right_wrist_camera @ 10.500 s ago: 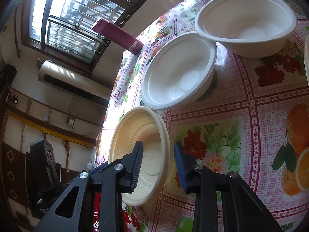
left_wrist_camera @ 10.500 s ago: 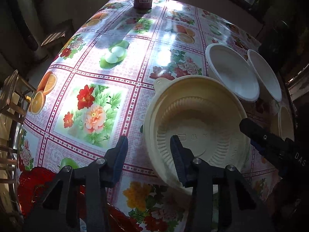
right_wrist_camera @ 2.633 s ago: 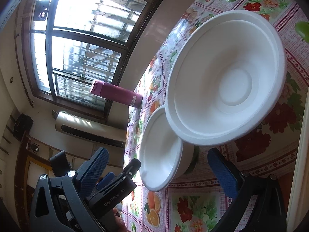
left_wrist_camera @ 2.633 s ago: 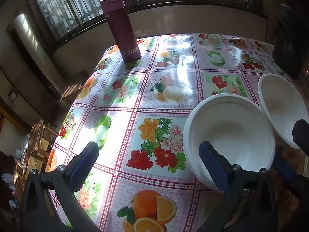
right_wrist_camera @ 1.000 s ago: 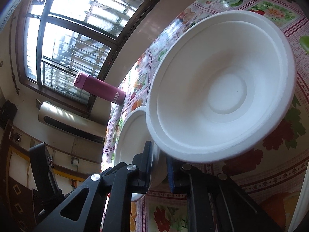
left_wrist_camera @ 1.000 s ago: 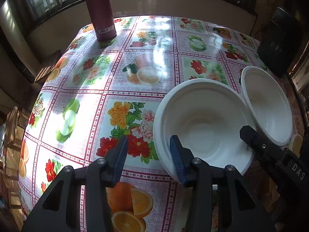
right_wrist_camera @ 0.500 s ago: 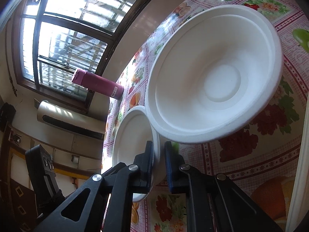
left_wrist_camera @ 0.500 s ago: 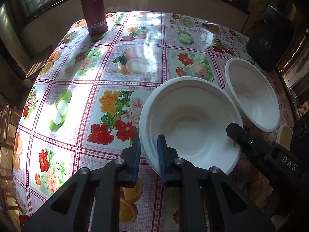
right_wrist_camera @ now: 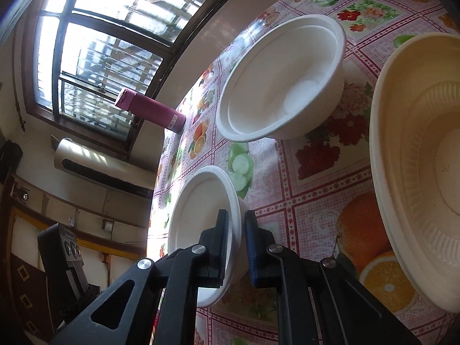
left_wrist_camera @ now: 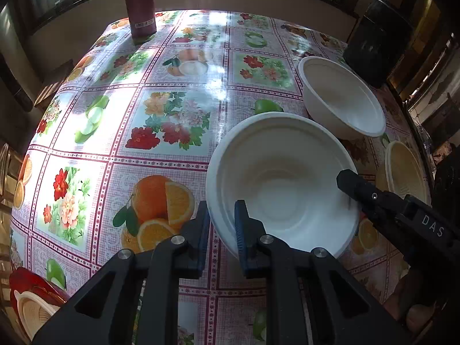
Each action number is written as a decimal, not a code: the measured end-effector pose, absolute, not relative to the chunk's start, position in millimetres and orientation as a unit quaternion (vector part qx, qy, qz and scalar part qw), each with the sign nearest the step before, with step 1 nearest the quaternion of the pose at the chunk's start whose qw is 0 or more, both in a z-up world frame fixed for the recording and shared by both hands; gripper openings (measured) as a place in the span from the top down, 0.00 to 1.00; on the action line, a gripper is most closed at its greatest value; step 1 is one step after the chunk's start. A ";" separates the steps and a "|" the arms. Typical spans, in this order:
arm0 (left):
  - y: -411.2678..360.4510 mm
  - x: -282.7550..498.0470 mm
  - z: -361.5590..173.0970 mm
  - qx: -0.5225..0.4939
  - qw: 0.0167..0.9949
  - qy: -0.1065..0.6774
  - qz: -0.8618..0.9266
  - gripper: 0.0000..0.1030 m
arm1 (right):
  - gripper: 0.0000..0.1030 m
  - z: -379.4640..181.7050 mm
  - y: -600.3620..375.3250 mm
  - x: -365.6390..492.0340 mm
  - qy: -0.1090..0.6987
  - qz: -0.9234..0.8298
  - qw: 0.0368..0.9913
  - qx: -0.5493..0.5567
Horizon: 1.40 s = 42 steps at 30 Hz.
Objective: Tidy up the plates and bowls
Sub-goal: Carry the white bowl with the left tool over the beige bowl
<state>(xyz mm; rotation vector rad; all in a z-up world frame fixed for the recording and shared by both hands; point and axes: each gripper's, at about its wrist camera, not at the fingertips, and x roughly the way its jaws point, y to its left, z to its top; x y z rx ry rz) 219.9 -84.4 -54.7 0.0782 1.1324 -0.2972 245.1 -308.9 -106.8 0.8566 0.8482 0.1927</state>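
Note:
A white bowl (left_wrist_camera: 281,184) is held by both grippers over the flowered tablecloth (left_wrist_camera: 161,126). My left gripper (left_wrist_camera: 220,211) is shut on its near left rim. My right gripper (right_wrist_camera: 237,230) is shut on the opposite rim of this bowl (right_wrist_camera: 201,210), and it shows in the left wrist view as a black finger (left_wrist_camera: 349,182) at the bowl's right edge. A second white bowl (left_wrist_camera: 342,97) (right_wrist_camera: 287,80) stands farther back. A cream ribbed plate (right_wrist_camera: 417,158) (left_wrist_camera: 405,166) lies to the right. I cannot tell whether the held bowl is off the cloth.
A maroon bottle (left_wrist_camera: 139,3) (right_wrist_camera: 152,112) stands at the far edge by the window. A dark round object (left_wrist_camera: 376,37) sits at the far right corner. A red plate with a cream dish (left_wrist_camera: 28,302) lies at the near left corner. The left half of the tablecloth is bare.
The left jaws closed on the bowl's rim. Both grippers then carried the bowl toward the near side, away from the second white bowl; the cream plate came into the right wrist view.

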 end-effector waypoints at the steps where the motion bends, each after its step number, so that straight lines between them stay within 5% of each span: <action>1: -84.3 213.8 -54.7 0.038 0.832 0.534 -0.142 0.86 | 0.89 -105.7 -308.3 237.5 0.397 0.091 0.821 0.400; 22: -68.1 101.1 -35.2 0.028 0.852 0.487 -0.190 0.86 | 0.89 -94.6 -297.7 111.3 0.383 0.078 0.847 0.361; 42: 61.3 57.9 7.8 0.000 0.896 0.426 -0.127 0.85 | 0.89 -35.7 -163.2 96.3 0.374 0.165 0.867 0.284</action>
